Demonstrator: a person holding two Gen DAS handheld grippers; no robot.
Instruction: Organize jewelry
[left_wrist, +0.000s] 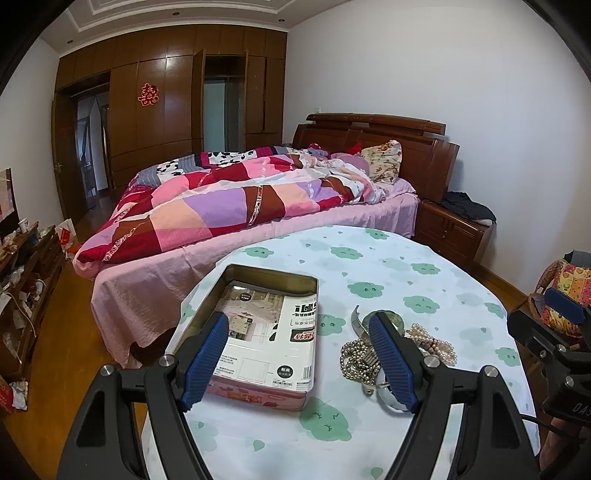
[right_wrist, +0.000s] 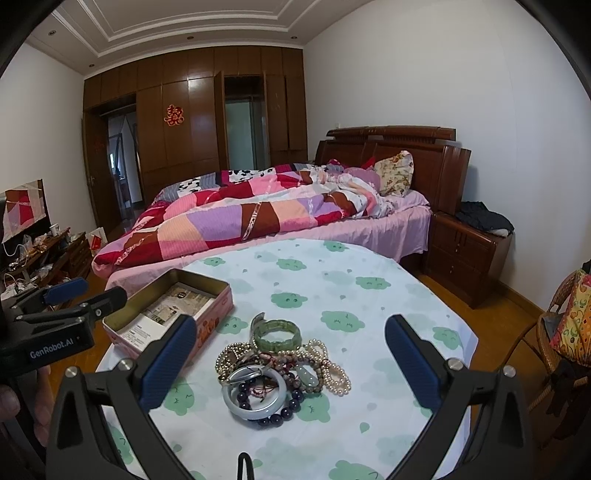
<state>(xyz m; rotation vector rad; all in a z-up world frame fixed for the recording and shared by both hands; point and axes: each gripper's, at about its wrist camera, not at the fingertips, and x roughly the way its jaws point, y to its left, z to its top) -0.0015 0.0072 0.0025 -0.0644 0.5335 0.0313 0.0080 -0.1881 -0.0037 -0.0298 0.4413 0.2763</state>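
The jewelry heap lies tangled on the near middle of my bench, with a green bangle at its far side, a pale bangle nearest me, and pearl strands on the right. Just left of it stands the open tin box with printed papers inside. My right claw hangs wide open and empty around the heap; my left claw is open too, its right finger hiding part of the heap. The strands overlap too much to separate. The bed lies beyond the far edge; bare cloth stays open right and far.
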